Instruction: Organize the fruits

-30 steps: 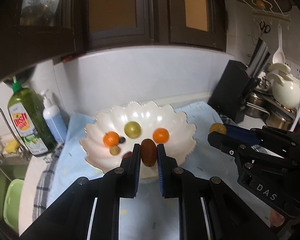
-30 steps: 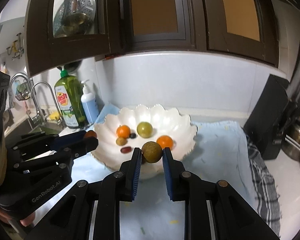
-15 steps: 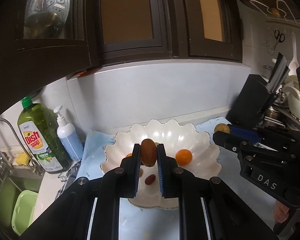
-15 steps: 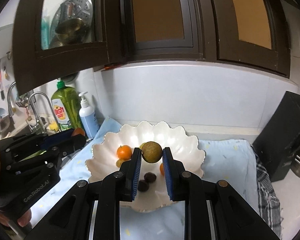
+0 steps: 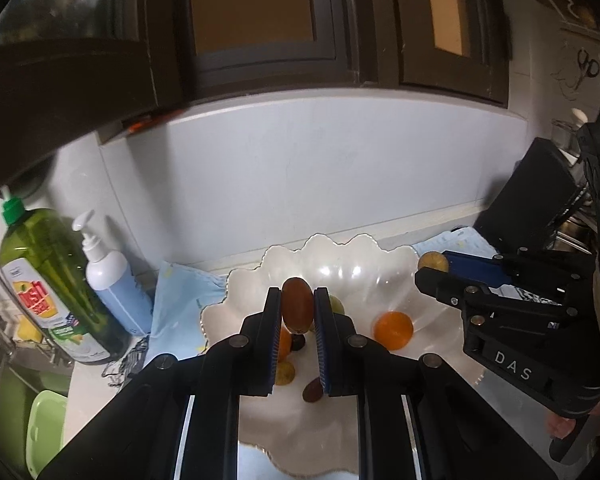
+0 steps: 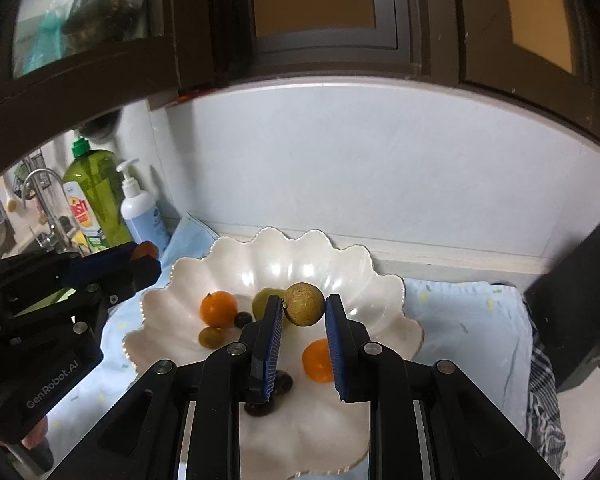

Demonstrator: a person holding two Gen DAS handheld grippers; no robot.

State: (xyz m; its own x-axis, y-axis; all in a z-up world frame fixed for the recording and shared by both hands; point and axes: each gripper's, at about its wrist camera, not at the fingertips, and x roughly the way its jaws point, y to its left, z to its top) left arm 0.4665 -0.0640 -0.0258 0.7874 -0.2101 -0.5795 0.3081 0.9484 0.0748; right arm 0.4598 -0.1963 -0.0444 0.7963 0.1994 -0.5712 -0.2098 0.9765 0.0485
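Note:
A white scalloped bowl [image 5: 364, 256] [image 6: 340, 264] sits on a light blue cloth. It holds two orange fruits [image 6: 218, 309] [image 6: 317, 361], a green fruit [image 6: 263, 301], a small yellow-green one [image 6: 209, 337] and dark small ones. My left gripper [image 5: 297, 308] is shut on a reddish-brown oval fruit [image 5: 297, 305] above the bowl. My right gripper [image 6: 303, 309] holds a round brownish-green fruit [image 6: 305, 304] above the bowl; a thin gap shows at its right pad. Each gripper shows in the other's view [image 5: 436, 270] [image 6: 144, 258].
A green dish soap bottle [image 5: 56, 280] and a white pump bottle [image 5: 112, 280] stand left of the bowl by the sink and faucet [image 6: 40, 200]. A black knife block [image 5: 536, 196] stands at the right. Dark cabinets hang overhead. A checked towel [image 6: 544, 392] lies at the right.
Both grippers have moved forward over the bowl, each still carrying its fruit. The bowl now lies under the fingertips in both views.

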